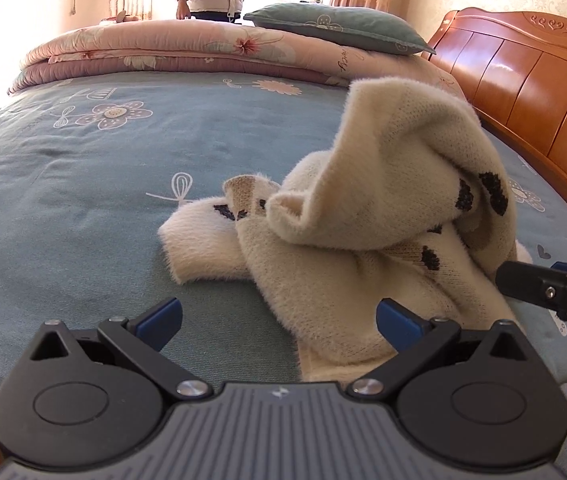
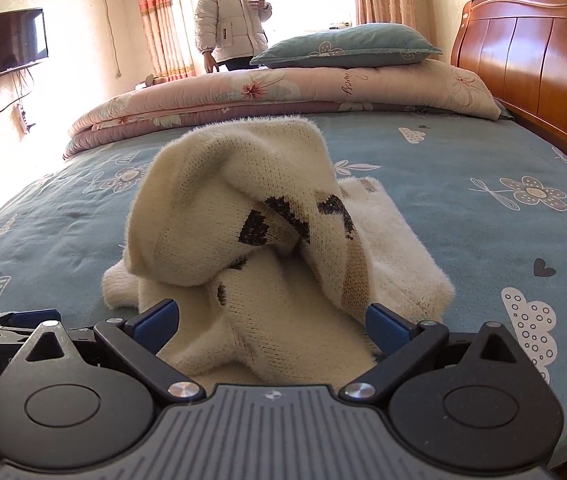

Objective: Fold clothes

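A cream fuzzy sweater (image 1: 379, 208) with dark patches lies crumpled in a heap on the blue-green bedsheet (image 1: 83, 200). My left gripper (image 1: 279, 318) is open at the near edge of the bed, its blue right pad against the sweater's near hem, nothing clamped. The right gripper (image 1: 551, 292) pokes in from the right beside the heap. In the right wrist view the same sweater (image 2: 243, 216) rises in front, and my right gripper (image 2: 271, 322) is open with the sweater's near fold lying between its spread blue pads. The left gripper (image 2: 11, 320) shows at the left edge.
A folded pink floral quilt (image 2: 283, 88) with a green pillow (image 2: 347, 46) lies across the far side of the bed. The wooden headboard (image 2: 539, 52) runs along the right. A person in a white puffy jacket (image 2: 231, 20) stands beyond the bed. A TV (image 2: 3, 44) hangs left.
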